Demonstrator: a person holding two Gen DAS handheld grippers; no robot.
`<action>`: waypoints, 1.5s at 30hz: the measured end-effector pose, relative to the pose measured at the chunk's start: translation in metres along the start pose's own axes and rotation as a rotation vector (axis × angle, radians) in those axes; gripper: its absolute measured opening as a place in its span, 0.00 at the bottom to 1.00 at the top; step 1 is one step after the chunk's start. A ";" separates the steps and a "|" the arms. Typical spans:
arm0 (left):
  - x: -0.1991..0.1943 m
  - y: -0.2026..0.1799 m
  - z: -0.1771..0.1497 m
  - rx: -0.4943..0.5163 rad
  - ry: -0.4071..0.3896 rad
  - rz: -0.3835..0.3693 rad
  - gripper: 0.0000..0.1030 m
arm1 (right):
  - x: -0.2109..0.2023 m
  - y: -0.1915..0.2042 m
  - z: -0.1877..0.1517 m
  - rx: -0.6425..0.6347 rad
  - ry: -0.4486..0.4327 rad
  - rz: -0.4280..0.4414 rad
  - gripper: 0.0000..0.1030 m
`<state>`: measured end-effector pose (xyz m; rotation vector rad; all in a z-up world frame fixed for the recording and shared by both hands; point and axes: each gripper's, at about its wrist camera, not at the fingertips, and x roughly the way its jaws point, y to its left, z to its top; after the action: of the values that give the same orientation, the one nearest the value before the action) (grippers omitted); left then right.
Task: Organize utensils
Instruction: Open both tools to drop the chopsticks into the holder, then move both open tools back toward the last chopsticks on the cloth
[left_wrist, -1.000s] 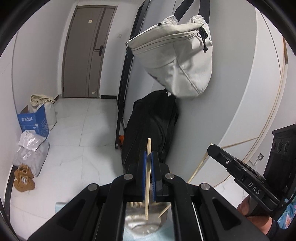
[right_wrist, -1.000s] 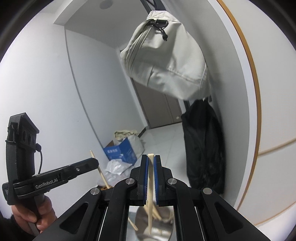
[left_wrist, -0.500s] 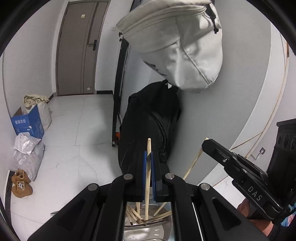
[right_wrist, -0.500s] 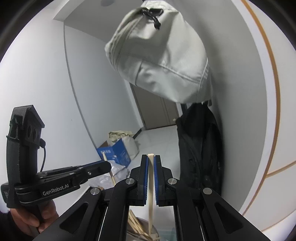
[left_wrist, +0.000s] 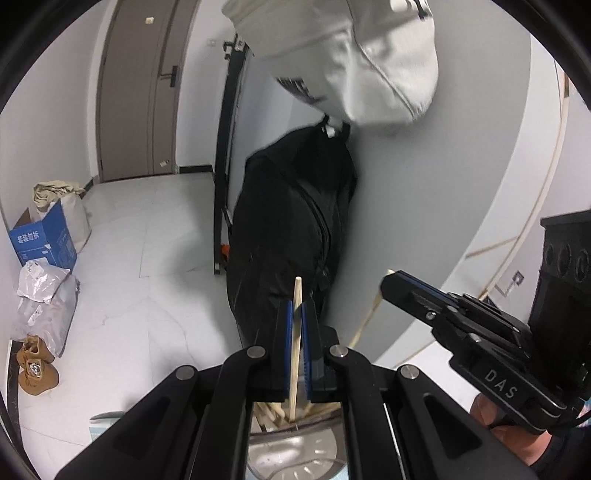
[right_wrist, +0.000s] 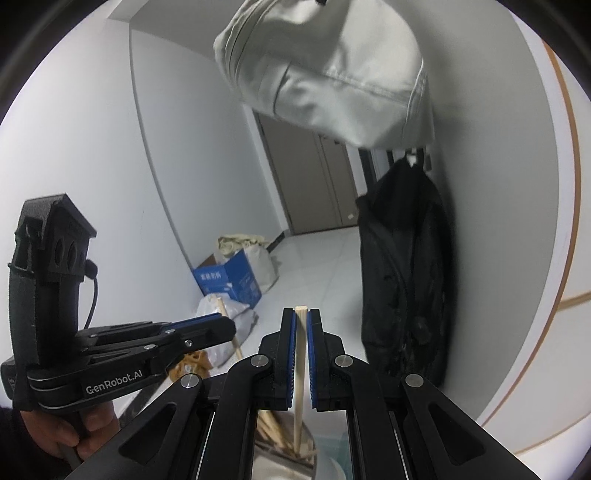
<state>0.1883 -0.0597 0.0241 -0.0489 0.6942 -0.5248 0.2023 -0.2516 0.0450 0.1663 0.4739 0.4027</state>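
Observation:
My left gripper (left_wrist: 296, 309) is shut on a wooden chopstick (left_wrist: 295, 343) that stands upright between its blue pads. Its lower end hangs over a metal container (left_wrist: 295, 446) holding several chopsticks (left_wrist: 271, 410). My right gripper (right_wrist: 301, 318) is shut on another upright wooden chopstick (right_wrist: 300, 369) above the same container (right_wrist: 280, 458), where more chopsticks (right_wrist: 269, 428) lie. The right gripper shows in the left wrist view (left_wrist: 391, 284) at the right. The left gripper shows in the right wrist view (right_wrist: 225, 328) at the left.
A black coat (left_wrist: 291, 229) and a pale grey bag (left_wrist: 354, 62) hang on the curved wall ahead. A blue box (left_wrist: 42, 238), plastic bags (left_wrist: 44, 295) and brown shoes (left_wrist: 35, 365) sit on the white floor at left. A grey door (left_wrist: 136, 92) is behind.
Both grippers have tilted downward over the container; its chopsticks have come into view below the fingers. Each gripper still holds its chopstick.

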 end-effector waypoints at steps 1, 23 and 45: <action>0.002 -0.001 -0.003 0.005 0.015 -0.002 0.01 | 0.002 0.000 -0.005 0.000 0.015 0.001 0.05; -0.050 0.031 -0.010 -0.185 -0.016 0.018 0.49 | -0.029 0.002 -0.036 0.073 0.054 0.005 0.54; -0.109 -0.001 -0.043 -0.157 -0.144 0.201 0.73 | -0.107 0.050 -0.048 0.038 -0.050 0.010 0.80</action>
<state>0.0909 -0.0027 0.0562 -0.1610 0.5911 -0.2705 0.0762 -0.2473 0.0592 0.2153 0.4321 0.3982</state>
